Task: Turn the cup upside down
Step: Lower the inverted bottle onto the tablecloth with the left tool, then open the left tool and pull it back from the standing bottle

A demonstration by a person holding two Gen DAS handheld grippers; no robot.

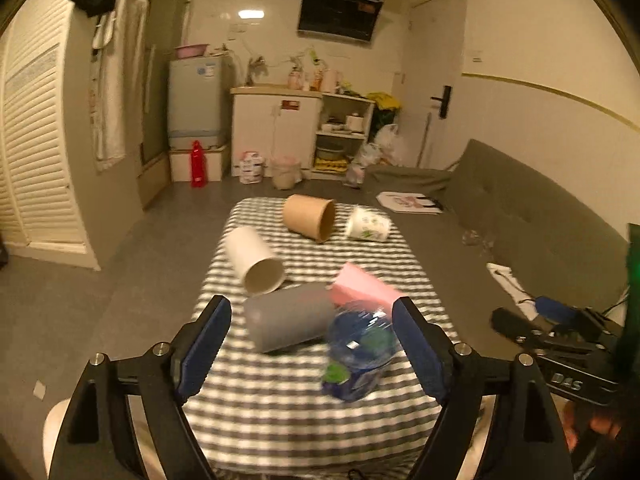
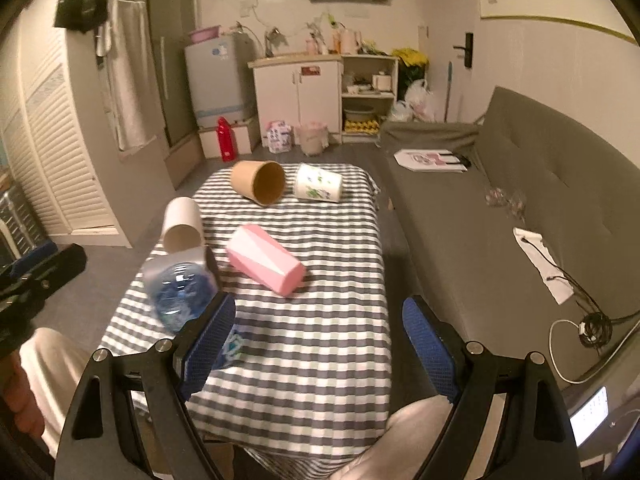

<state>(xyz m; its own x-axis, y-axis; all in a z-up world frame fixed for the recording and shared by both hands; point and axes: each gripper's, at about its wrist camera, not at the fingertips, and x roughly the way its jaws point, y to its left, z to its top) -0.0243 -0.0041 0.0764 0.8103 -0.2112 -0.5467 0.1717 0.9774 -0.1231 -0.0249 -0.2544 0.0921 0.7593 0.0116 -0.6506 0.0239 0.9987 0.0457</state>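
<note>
Several cups lie on their sides on the checked tablecloth (image 1: 280, 400): a grey cup (image 1: 286, 322), a white cup (image 1: 256, 260), a brown paper cup (image 1: 310, 216), a leaf-patterned white cup (image 1: 368, 224) and a pink faceted cup (image 1: 362, 290). My left gripper (image 1: 314, 344) is open above the near table end, and the grey cup shows between its fingers, farther out. My right gripper (image 2: 320, 340) is open too, holding nothing, with the pink cup (image 2: 266, 264) ahead of it. In the right wrist view the grey cup (image 2: 176, 258) is half hidden behind a bottle.
A clear blue plastic bottle (image 1: 358, 354) lies beside the grey cup, close to the left gripper's right finger. A grey sofa (image 2: 500, 200) runs along the table's right side, with cables (image 2: 592, 328) on it. The person's knees (image 2: 412, 432) are under the near table edge.
</note>
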